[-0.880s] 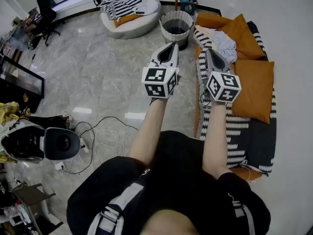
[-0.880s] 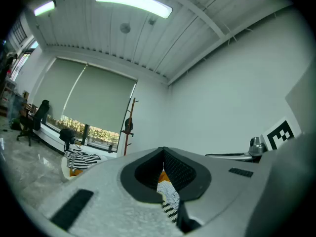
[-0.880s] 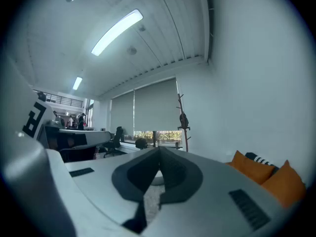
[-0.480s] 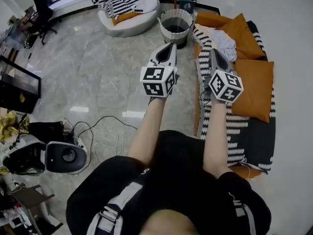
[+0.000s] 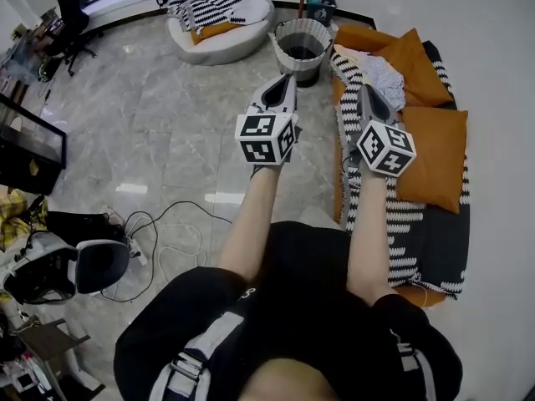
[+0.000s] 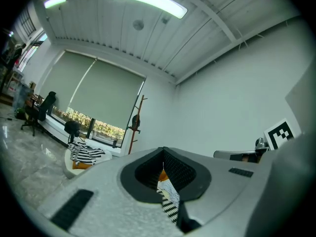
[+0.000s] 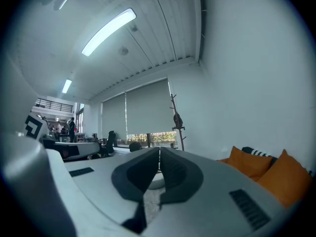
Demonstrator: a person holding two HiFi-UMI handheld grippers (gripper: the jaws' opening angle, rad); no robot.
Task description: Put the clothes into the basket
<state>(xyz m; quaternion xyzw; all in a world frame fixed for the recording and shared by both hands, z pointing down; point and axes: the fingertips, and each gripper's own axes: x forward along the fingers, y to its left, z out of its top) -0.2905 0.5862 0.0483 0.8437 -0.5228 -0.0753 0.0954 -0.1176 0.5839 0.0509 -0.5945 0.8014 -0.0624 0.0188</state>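
since the earlier frame the left gripper (image 5: 284, 86) has edged toward 11 o'clock; right gripper (image 5: 368, 94) unmoved. both pairs of fingers (image 6: 185, 174) closed, empty. clothes (image 5: 380, 72) on sofa (image 5: 435, 224) at 1 o'clock, basket (image 5: 303, 30) at 12; no grasp begun.

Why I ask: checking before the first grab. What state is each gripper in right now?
Left gripper: closed, fingers together, holding nothing.
Right gripper: closed, fingers together, holding nothing.
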